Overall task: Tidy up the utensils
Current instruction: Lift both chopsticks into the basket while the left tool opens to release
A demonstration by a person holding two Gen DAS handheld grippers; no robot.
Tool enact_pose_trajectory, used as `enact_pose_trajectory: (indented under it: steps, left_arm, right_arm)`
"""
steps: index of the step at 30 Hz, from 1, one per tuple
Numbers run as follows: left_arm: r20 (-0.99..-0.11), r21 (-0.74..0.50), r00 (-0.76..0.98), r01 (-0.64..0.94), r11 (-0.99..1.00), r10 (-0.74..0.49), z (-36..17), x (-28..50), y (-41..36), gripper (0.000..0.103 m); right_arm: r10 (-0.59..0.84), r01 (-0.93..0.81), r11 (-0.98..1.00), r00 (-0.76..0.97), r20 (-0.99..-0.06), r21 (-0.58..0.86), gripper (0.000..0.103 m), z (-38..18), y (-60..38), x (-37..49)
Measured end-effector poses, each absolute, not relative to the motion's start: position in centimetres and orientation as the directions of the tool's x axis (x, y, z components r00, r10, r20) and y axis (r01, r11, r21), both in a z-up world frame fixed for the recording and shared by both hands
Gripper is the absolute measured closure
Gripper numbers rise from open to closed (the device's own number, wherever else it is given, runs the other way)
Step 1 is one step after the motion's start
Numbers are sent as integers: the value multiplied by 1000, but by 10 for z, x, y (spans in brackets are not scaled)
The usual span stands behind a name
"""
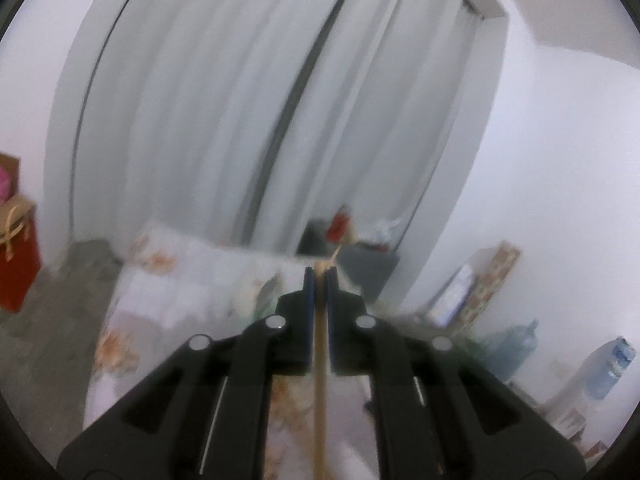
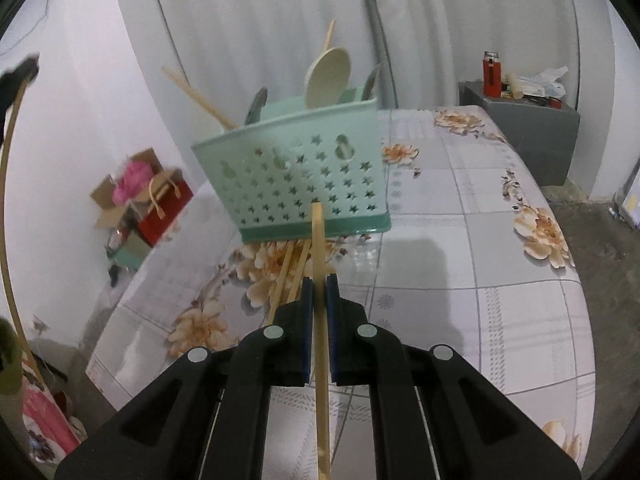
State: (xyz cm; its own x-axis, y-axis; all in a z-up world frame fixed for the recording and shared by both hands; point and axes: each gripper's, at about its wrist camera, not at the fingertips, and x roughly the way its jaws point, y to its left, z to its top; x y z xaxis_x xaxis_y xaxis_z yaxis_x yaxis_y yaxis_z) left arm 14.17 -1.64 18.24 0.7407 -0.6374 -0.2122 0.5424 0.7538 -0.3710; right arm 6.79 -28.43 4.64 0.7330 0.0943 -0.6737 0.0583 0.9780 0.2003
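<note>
A mint-green utensil basket (image 2: 304,184) with star cut-outs stands on the flowered tablecloth (image 2: 460,256), holding a pale spoon (image 2: 328,78), chopsticks and metal utensils. My right gripper (image 2: 319,280) is shut on a wooden chopstick (image 2: 318,248), its tip just in front of the basket's lower wall. Two more chopsticks (image 2: 294,268) lie on the cloth below the basket. My left gripper (image 1: 319,274) is shut on another wooden chopstick (image 1: 321,360), raised and facing the curtain; that chopstick (image 2: 8,184) and gripper also show at the far left of the right wrist view.
A grey cabinet (image 2: 528,128) with a red lighter and clutter stands behind the table's far right corner. A red bag (image 2: 168,208) and cardboard box sit on the floor at left. White curtains (image 1: 280,100) hang behind. Water bottles (image 1: 608,368) stand by the wall.
</note>
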Motion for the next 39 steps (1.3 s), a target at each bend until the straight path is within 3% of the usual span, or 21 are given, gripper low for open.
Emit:
enact_pose_trajectory:
  steps: [9,19,25,39]
  left_arm:
    - [-67,-285,779,583,761,-623,238,185,-82,99]
    - [33,-227,860,502,834,-509,243,246,-142,99]
    - [20,-213,917,394,894,-399,224,274,-165,99]
    - [-55,-150,950,296,943,-307,187,298,-184,99]
  right_arm:
    - [127,79,955,760,-637,286,96,43,-309,66]
    - [168,80,934,762,-625,348,96,38,-326,71]
    - [174,86,927,765,-620,365,96,36,-334,73]
    - [178,88,923,764,-620,374,96,33,-345,74]
